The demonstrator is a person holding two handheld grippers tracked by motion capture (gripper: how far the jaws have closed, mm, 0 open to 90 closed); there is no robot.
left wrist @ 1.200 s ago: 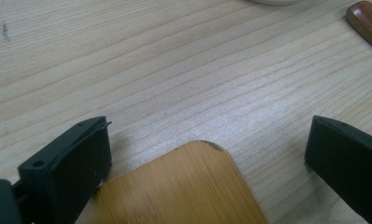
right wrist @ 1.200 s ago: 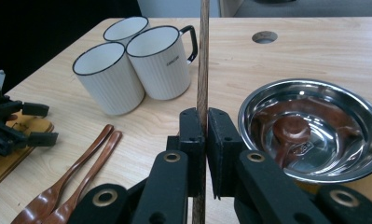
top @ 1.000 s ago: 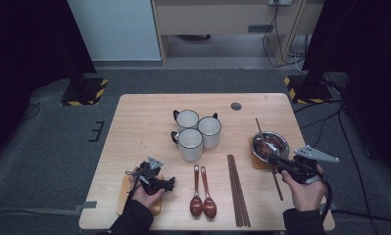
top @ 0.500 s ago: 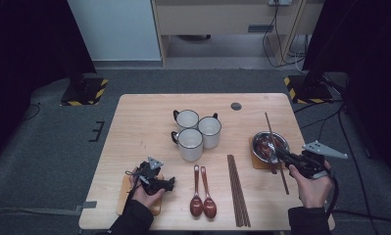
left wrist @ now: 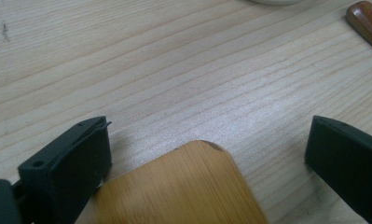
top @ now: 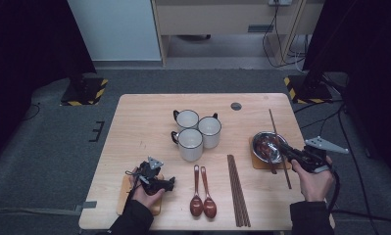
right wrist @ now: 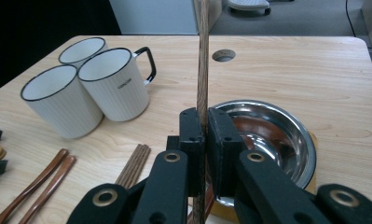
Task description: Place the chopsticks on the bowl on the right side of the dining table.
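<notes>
The right claw (top: 287, 151) is clamped tight on a single dark wooden chopstick (top: 275, 133), gripping it partway along its length. In the high view the chopstick runs from the far right part of the table (top: 144, 122) toward the near edge, passing over the steel bowl (top: 268, 147), which sits on a small wooden coaster at the right. The right gripper view shows the stick (right wrist: 202, 60) rising straight up between the closed jaws of the right claw (right wrist: 203, 140), with the bowl (right wrist: 277, 135) just beyond and to the right.

The left claw (top: 159, 185) rests low at the near left, over a bamboo coaster (top: 123, 196). Its jaws stand wide apart and grip nothing; the left gripper view shows a rounded coaster corner (left wrist: 188, 186) lying between them.

Three white mugs (top: 195, 132) cluster mid-table. Two wooden spoons (top: 203, 193) lie near the front edge, and a bundle of chopsticks (top: 238, 191) lies just right of them.
</notes>
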